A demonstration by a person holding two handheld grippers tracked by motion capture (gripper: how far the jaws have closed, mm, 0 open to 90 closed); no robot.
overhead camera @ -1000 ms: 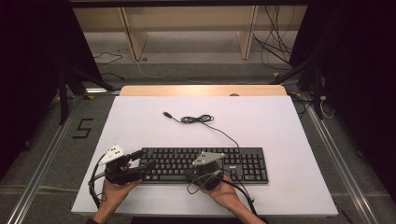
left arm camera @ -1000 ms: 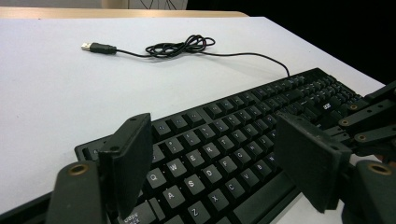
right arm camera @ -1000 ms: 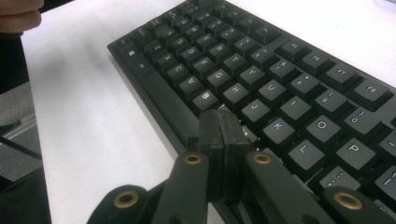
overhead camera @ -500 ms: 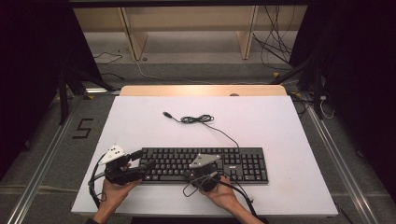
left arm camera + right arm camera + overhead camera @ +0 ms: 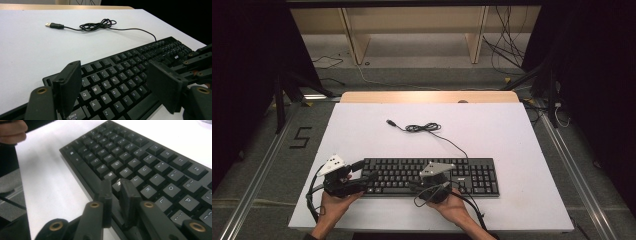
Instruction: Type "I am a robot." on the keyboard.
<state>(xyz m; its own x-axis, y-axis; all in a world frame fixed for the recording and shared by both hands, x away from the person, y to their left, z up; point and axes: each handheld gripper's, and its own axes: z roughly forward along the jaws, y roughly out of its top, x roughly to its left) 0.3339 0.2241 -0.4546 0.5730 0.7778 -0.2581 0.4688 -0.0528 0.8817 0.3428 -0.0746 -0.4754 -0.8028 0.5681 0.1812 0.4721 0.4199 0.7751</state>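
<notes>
My left tongs [image 5: 115, 87] stand wide open over the left end of the keyboard [image 5: 432, 175], nothing between the jaws. My right tongs [image 5: 118, 195] have just been opening: a narrow gap, jaws over the front edge by the N key, gripping nothing; contact there is hard to judge. Their bodies hide the keys beneath. The cable [image 5: 424, 128] lies beyond, on the table [image 5: 512, 135].

Both black tongs [image 5: 368, 176] [image 5: 432, 172] carry grey three-cornered plates, brass-ringed pivots, flat rectangular pads and trailing black cables.
</notes>
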